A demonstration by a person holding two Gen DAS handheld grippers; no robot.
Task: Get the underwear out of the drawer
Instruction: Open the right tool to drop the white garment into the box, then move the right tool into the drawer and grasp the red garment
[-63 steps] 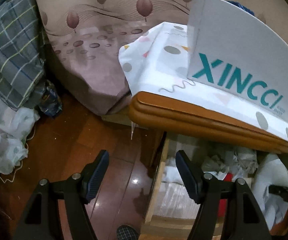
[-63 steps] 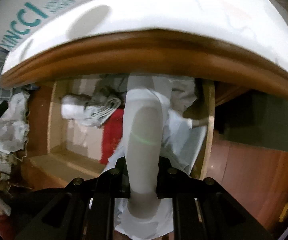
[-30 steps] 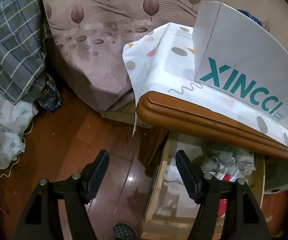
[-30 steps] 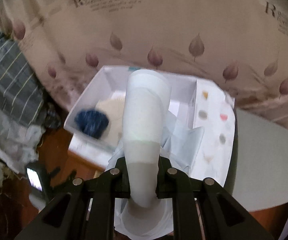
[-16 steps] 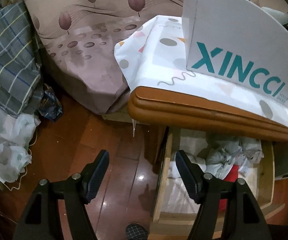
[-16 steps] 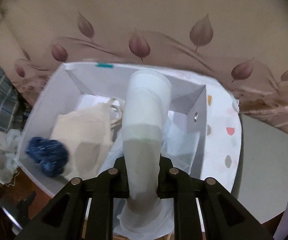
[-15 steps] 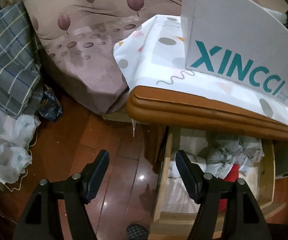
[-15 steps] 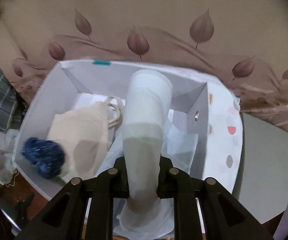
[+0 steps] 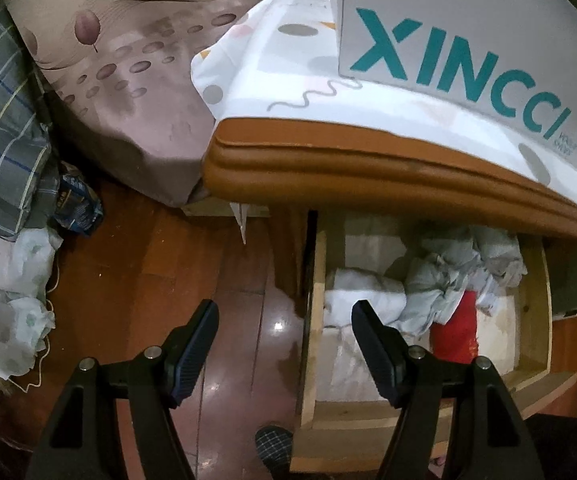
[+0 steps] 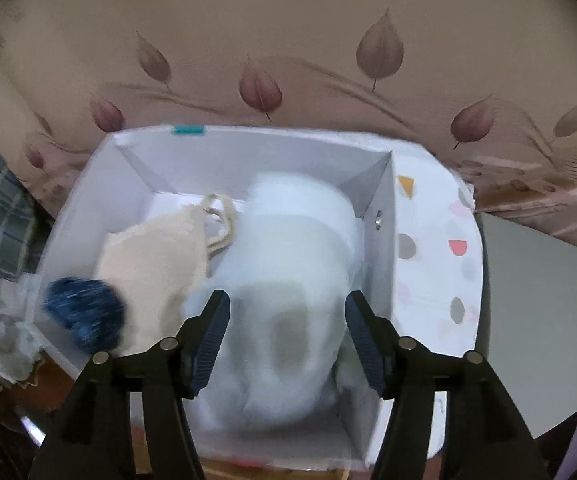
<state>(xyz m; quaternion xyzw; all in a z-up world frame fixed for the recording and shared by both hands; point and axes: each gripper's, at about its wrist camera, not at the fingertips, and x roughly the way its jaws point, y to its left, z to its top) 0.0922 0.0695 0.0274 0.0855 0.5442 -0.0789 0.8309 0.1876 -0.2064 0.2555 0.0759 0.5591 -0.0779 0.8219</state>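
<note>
Your right gripper point(image 10: 286, 330) has just been opening, pale underwear point(image 10: 288, 280) loose between the jaws over the white box point(image 10: 248, 148). Left gripper point(image 9: 284, 326) open, empty, beside the drawer point(image 9: 534, 320).

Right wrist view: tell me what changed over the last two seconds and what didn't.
The right gripper carried the pale underwear from the drawer up over the white box. Its jaws have just been opening, and the garment now lies loose in the box between them, beside the cream garment and blue bundle. The left gripper stayed open and empty.
</note>
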